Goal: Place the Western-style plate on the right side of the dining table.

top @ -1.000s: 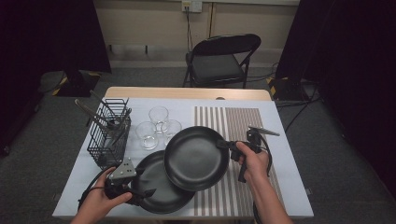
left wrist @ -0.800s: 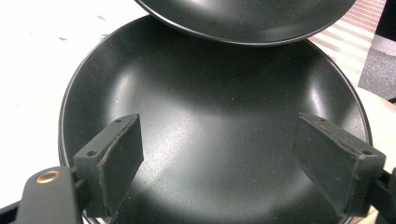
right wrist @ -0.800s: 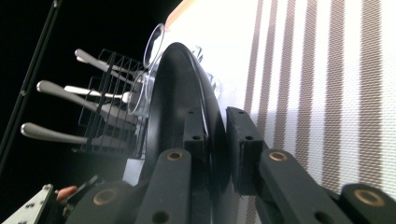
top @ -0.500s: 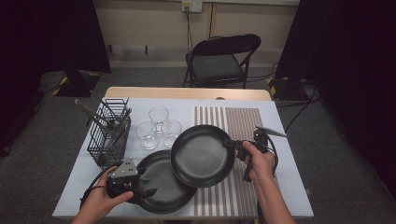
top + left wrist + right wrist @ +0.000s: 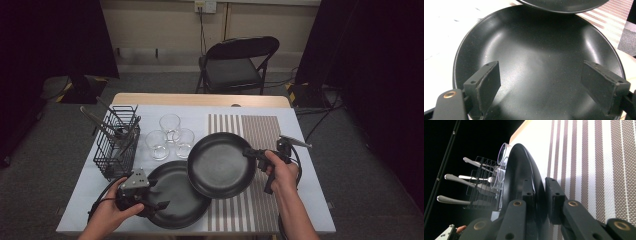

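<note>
Two black plates, right gripper [image 5: 252, 153] jaws clamped on the raised plate [image 5: 220, 164] rim, left gripper [image 5: 157, 202] jaws wide over the lower plate [image 5: 177, 202].

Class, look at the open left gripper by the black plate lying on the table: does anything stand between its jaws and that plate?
Nothing visible does. The left gripper hovers open right over the lower plate, jaws spread with bare plate between them. The second plate, clamped by the right gripper, overlaps only the lower plate's far edge.

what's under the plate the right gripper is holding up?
Under the raised plate, clamped at its rim by the right gripper, sit the lower plate's right edge and the striped mat. The mat directly beneath it is hidden.
</note>
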